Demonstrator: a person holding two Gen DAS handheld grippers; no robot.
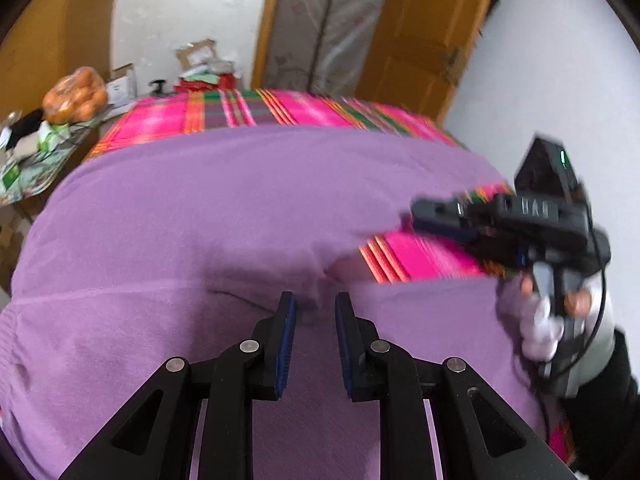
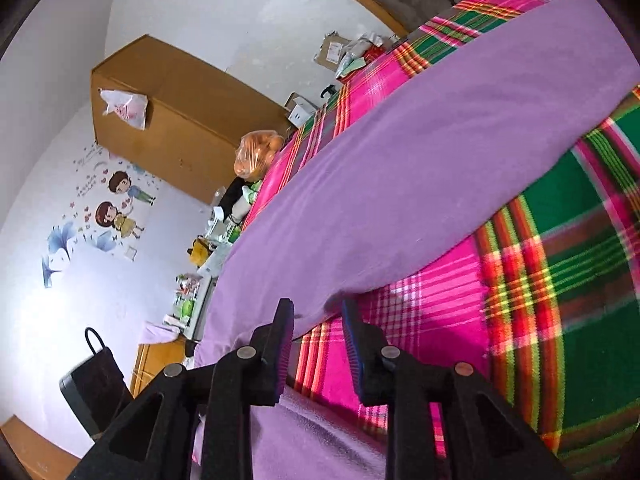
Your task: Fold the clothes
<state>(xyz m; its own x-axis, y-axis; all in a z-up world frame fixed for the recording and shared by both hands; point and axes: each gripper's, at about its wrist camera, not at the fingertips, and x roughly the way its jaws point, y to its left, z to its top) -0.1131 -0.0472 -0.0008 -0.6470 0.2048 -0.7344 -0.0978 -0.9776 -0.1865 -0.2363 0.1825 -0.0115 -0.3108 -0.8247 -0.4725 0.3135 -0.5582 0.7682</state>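
A purple garment [image 1: 224, 216] lies spread across the bed's pink and green plaid blanket [image 1: 240, 112]. My left gripper [image 1: 316, 312] hovers just over the garment near its crotch notch, jaws open, nothing between them. My right gripper [image 2: 318, 320] is open over the edge of the purple garment [image 2: 400, 184], where the cloth meets the plaid blanket [image 2: 580, 272]. The right gripper also shows in the left wrist view [image 1: 424, 216], held by a hand at the right, above the blanket gap between two purple parts.
A cluttered side table [image 1: 36, 168] with a bag of oranges [image 1: 76, 98] stands left of the bed. Boxes and papers [image 1: 200, 64] lie at the far end. A wooden door [image 1: 424, 40] is behind. A brown cabinet [image 2: 168, 120] and a black chair [image 2: 96, 384] show in the right wrist view.
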